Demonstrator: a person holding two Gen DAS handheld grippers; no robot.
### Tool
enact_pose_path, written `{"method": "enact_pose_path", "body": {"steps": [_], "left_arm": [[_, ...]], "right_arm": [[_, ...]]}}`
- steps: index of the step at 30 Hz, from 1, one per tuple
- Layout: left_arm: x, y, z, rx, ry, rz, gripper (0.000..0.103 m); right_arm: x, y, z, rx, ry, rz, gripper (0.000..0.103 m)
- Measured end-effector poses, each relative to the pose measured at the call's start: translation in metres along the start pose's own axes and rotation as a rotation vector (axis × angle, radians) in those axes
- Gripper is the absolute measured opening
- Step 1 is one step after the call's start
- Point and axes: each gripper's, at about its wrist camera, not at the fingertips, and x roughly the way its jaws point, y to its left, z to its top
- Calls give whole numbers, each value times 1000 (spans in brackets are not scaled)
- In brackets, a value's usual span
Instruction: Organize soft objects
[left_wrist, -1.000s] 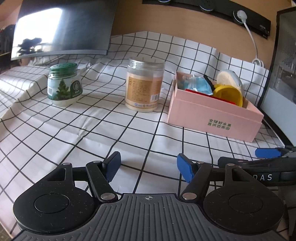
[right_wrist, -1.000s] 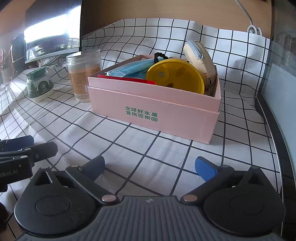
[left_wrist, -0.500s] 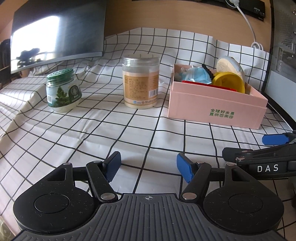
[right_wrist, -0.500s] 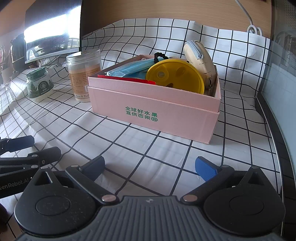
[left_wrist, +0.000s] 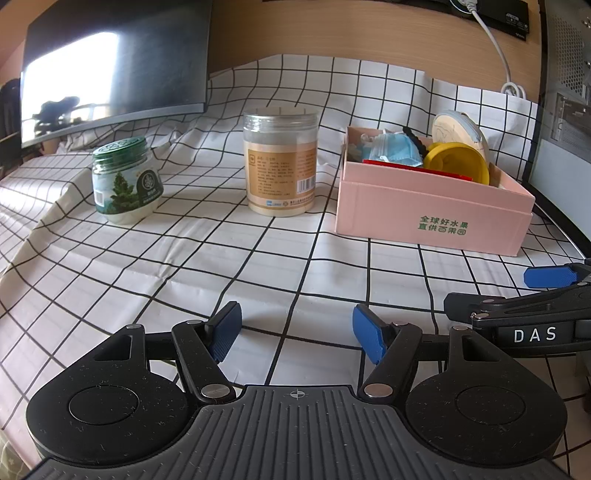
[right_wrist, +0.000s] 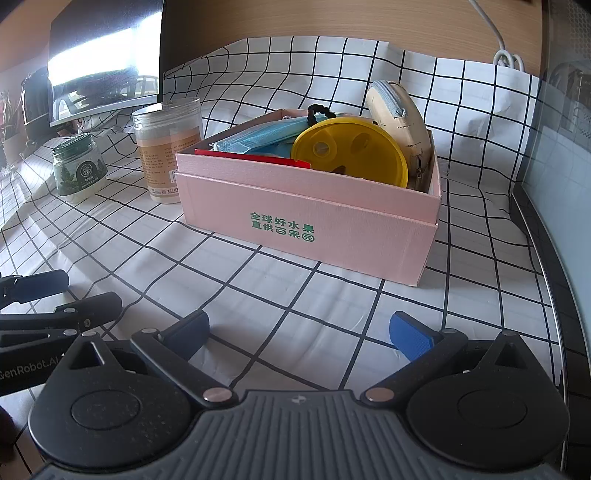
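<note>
Both tongs are sitting spread and empty low over the worktop (left_wrist: 221, 258). Pink box (right_wrist: 306, 218) of soft stuff is lying ahead; right tongs (right_wrist: 299, 332) nearer than left tongs (left_wrist: 295, 334).

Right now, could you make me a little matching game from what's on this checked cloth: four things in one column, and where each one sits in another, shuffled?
Things:
1. green-lidded jar
2. tall clear jar
3. yellow lid
4. left gripper

Places:
A. inside the pink box
B. farthest left on the cloth
C. open, low over the cloth, near the camera
D. between the green-lidded jar and the pink box

Pairs: 1-B, 2-D, 3-A, 4-C
</note>
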Motion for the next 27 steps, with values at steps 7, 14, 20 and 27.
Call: {"method": "enact_pose_path", "body": {"steps": [7,14,20,27], "left_arm": [[0,1,0,7,5,-4,72],[-1,1,-1,14,9,-3,71],[-5,2,-1,9,19,3,58],[-6,4,0,33,33,-16,53]], "right_arm": [[0,0,0,0,0,0,103],[0,0,0,0,0,0,103],[0,0,0,0,0,0,103],[0,0,0,0,0,0,103]]}}
